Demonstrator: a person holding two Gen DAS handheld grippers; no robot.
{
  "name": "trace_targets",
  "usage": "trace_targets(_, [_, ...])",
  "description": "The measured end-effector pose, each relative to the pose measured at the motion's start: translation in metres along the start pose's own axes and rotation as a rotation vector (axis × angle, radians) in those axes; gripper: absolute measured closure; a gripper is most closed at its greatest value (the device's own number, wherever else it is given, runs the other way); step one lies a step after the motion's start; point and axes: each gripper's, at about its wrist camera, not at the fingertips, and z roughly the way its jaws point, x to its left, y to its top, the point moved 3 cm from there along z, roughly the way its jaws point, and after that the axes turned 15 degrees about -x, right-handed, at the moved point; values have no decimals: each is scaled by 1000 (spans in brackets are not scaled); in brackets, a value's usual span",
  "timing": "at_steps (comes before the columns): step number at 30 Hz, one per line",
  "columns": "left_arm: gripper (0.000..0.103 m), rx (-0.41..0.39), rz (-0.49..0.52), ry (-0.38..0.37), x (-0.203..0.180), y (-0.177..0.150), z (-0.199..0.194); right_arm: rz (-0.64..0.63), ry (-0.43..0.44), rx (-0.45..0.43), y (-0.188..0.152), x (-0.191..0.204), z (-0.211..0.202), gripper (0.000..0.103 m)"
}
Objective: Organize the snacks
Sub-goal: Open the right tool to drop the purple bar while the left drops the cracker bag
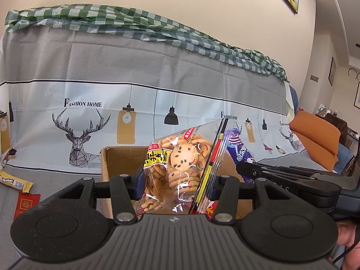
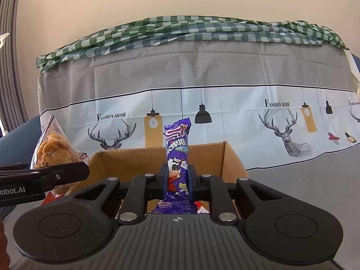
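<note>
My left gripper is shut on a clear bag of sesame cookies and holds it upright over the open cardboard box. My right gripper is shut on a purple snack packet with a cartoon cow, upright over the same box. The cookie bag and the left gripper also show at the left of the right wrist view. The purple packet and the right gripper's arm show at the right of the left wrist view.
The box stands on a grey cover over a sofa printed with deer and lamps. A yellow-white snack bar and a red packet lie left of the box. Red packets lie inside the box. An orange cushion lies at the right.
</note>
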Motion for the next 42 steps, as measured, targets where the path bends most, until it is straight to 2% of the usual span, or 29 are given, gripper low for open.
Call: trace_targets(42, [48, -1, 8, -10, -6, 0, 0, -8, 14, -2, 1, 2, 1, 85])
